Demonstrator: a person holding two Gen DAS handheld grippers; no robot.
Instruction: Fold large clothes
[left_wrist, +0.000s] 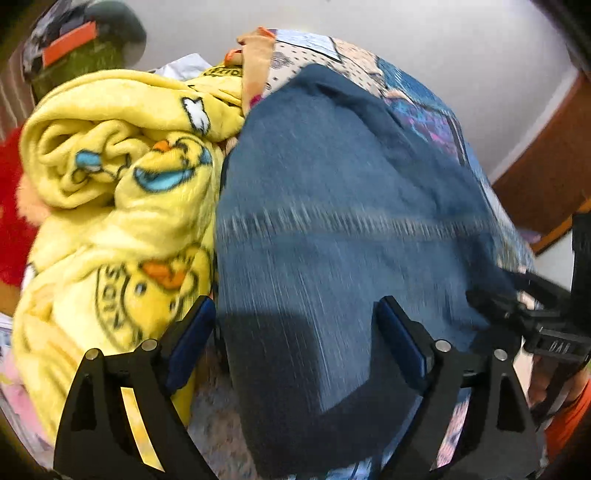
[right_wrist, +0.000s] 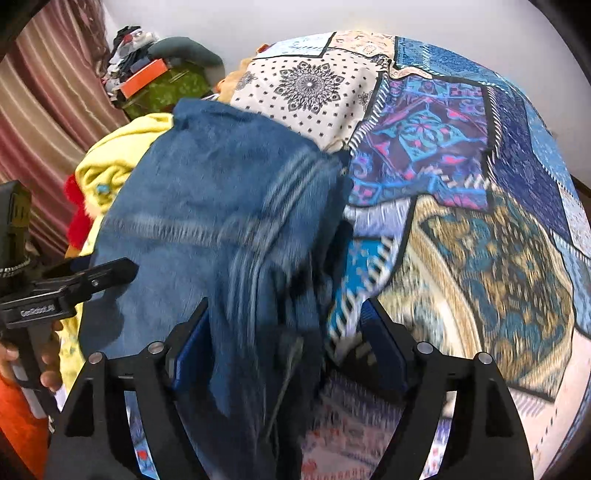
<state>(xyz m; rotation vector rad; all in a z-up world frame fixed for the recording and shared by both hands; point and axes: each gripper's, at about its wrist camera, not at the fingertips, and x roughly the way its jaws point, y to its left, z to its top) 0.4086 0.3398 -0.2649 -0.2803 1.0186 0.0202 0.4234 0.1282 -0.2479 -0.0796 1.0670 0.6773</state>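
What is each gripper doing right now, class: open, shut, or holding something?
Left gripper: open, blue cloth between its jaws, not pinched.
Right gripper: open, the same cloth lying loose between its jaws.

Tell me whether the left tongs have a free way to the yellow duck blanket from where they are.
Probably yes. The left tongs stand open over the blue jeans, and the yellow duck blanket lies right beside them, uncovered on that side. Nothing stands between; a short sideways shift should reach it.

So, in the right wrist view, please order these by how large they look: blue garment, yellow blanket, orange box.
1. blue garment, though nearness to the camera enlarges it
2. yellow blanket, partly hidden
3. orange box
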